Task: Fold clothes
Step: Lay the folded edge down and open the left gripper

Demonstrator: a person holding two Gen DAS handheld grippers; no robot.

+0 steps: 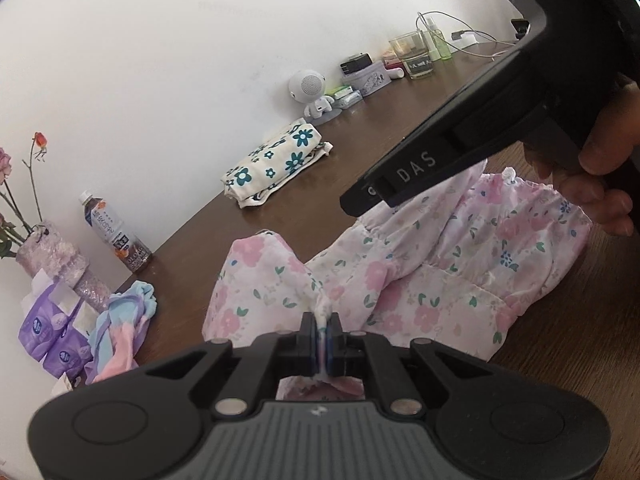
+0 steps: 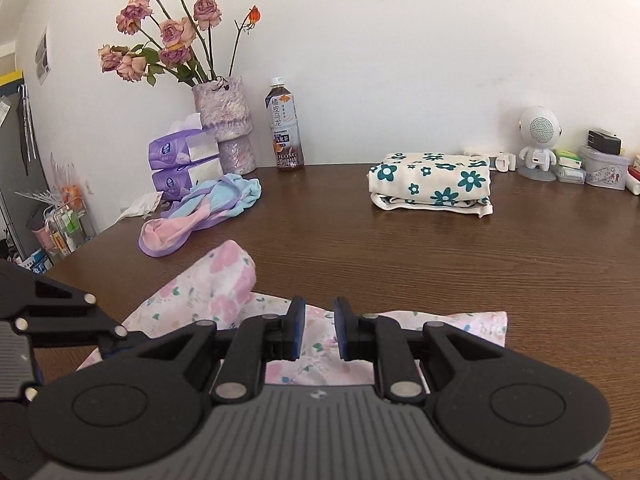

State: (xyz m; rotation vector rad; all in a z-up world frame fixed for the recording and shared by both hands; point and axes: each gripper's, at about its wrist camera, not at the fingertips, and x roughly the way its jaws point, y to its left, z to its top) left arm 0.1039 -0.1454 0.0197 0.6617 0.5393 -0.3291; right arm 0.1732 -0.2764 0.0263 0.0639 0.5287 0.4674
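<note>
A pink floral garment [image 1: 436, 276] lies spread on the brown wooden table [image 1: 224, 236]. My left gripper [image 1: 321, 320] is shut on a bunched fold of that garment, lifting a ridge of cloth. In the right wrist view the same pink floral garment [image 2: 224, 292] lies under and ahead of my right gripper [image 2: 319, 316], which is open with a narrow gap and cloth showing beneath the fingers. The right gripper's black body [image 1: 452, 148], held by a hand [image 1: 600, 176], hangs over the garment's far side in the left wrist view.
A folded cream cloth with teal flowers [image 2: 432, 186] rests near the wall. A crumpled blue, pink and purple garment [image 2: 200, 212] lies at left by tissue packs [image 2: 182, 164], a vase of dried roses [image 2: 226, 120] and a tea bottle [image 2: 284, 128]. A white robot speaker [image 2: 538, 140] and tins stand at right.
</note>
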